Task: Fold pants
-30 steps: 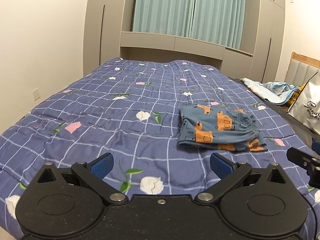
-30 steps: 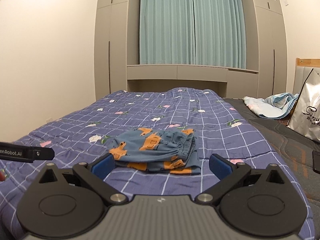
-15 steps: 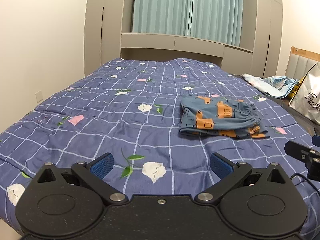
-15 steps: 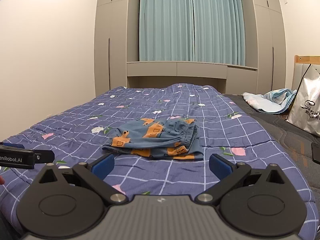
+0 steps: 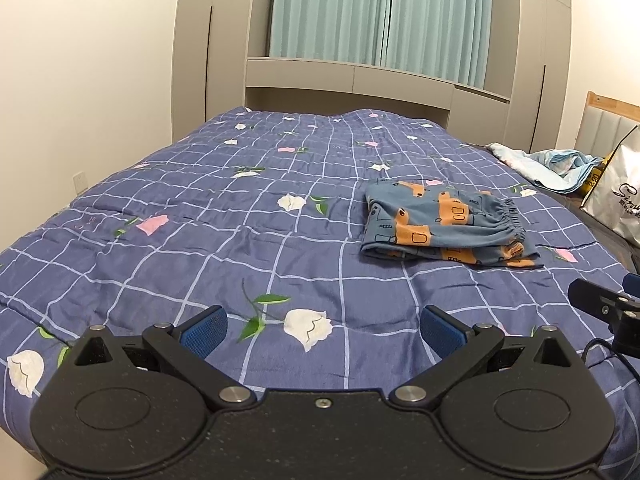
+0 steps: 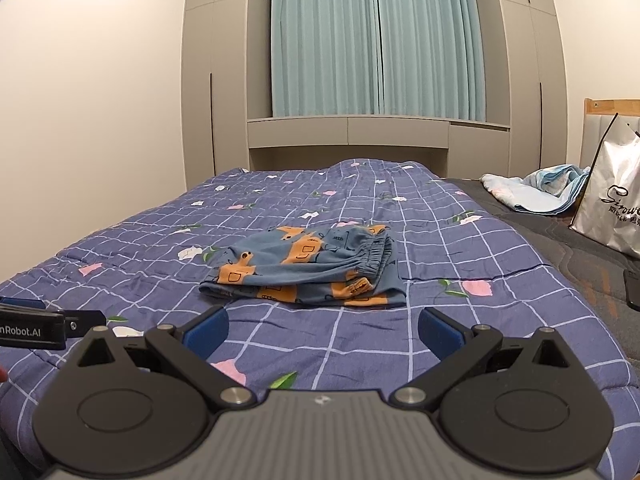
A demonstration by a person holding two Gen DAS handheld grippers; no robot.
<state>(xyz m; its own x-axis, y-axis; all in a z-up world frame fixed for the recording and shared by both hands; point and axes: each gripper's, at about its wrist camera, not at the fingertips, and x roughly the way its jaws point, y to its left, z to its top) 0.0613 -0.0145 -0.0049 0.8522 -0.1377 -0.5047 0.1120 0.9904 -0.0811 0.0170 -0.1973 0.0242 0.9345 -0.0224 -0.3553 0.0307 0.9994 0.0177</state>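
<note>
- The left hand-held gripper stands wide, its blue pads well apart with nothing between them; it hangs over the near part of the quilt and touches nothing that I can see.
- The right hand-held gripper is just as wide and just as empty; it too hangs clear of the cloth, over the near edge of the bed.
- The folded pants lie straight ahead of the right hand-held gripper, near but apart from it; from the left one the pants lie ahead and off to the right, farther away; the right is the nearer by my judgement.
- The bundle's long axis runs across both views, left to right; the gathered elastic waistband is at its right end, the folded edge at its left.
- The pants rest as a compact, layered rectangle on the quilt, right of the bed's middle; the fold looks finished, so I judge little or nothing is left to do.
- Well off to the right, on the dark mattress cover, lie a pale blue blanket and a white shopping bag, both far from the pants.
</note>
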